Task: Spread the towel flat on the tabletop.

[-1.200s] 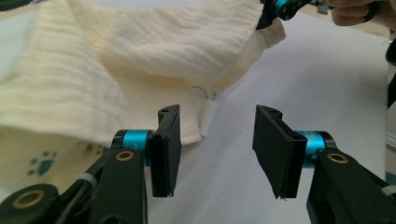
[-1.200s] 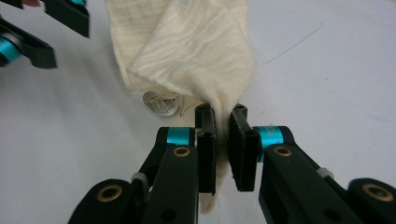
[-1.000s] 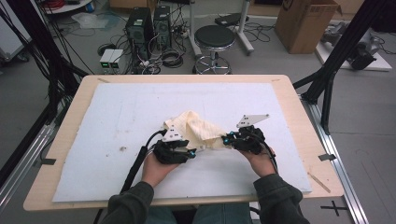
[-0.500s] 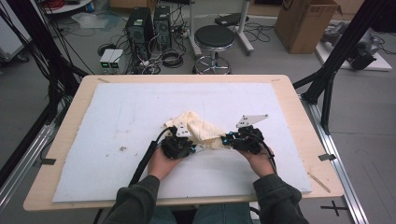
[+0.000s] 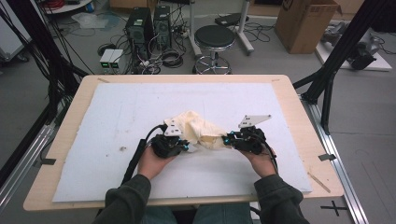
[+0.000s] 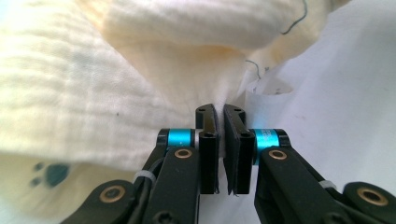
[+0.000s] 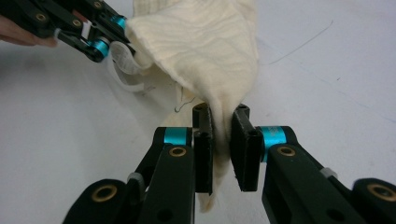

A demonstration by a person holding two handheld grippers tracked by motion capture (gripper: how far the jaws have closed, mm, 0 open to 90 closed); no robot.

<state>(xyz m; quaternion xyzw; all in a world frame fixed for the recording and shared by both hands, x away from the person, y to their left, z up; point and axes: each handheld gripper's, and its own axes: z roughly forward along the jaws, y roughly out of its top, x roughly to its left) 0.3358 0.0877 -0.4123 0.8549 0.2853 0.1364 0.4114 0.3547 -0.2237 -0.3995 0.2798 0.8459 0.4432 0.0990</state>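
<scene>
Cream cloth (image 5: 198, 129) bunched in a loose heap on the white mat (image 5: 116, 116) covering the bench (image 5: 299, 107), roughly mid-bench, a bit nearer the front edge than the back. Left hand-held gripper (image 5: 186, 145) at cloth's left end, right hand-held gripper (image 5: 227, 139) at its right end, both w/ grey three-cornered plates on top, cables trailing back toward the front edge. In left gripper view: left hand-held gripper (image 6: 220, 140) jaws have just been closing, now nearly together w/ a thin fold of cloth (image 6: 140, 70) pinched betw. them; dark paw-print mark (image 6: 49, 173) on the fabric at lower left, loose dark thread at upper right. In right gripper view: right hand-held gripper (image 7: 222, 144) clamped on a thicker hanging fold of cloth (image 7: 205, 46), fabric running down betw. the pads and out below; left hand-held gripper (image 7: 122, 29) seen farther off at top left, gripping the opposite edge next to a white label tab (image 7: 123, 63). Cloth lifted slightly betw. the two grips, sagging in the middle, bulk resting on the mat. Forearms in dark green sleeves (image 5: 126, 200) coming in over the front edge. Small dark specks on mat (image 5: 123, 149) toward the left edge. Beyond the back edge on the floor: stool (image 5: 214, 39), PC towers (image 5: 149, 23), cardboard box (image 5: 306, 21).
</scene>
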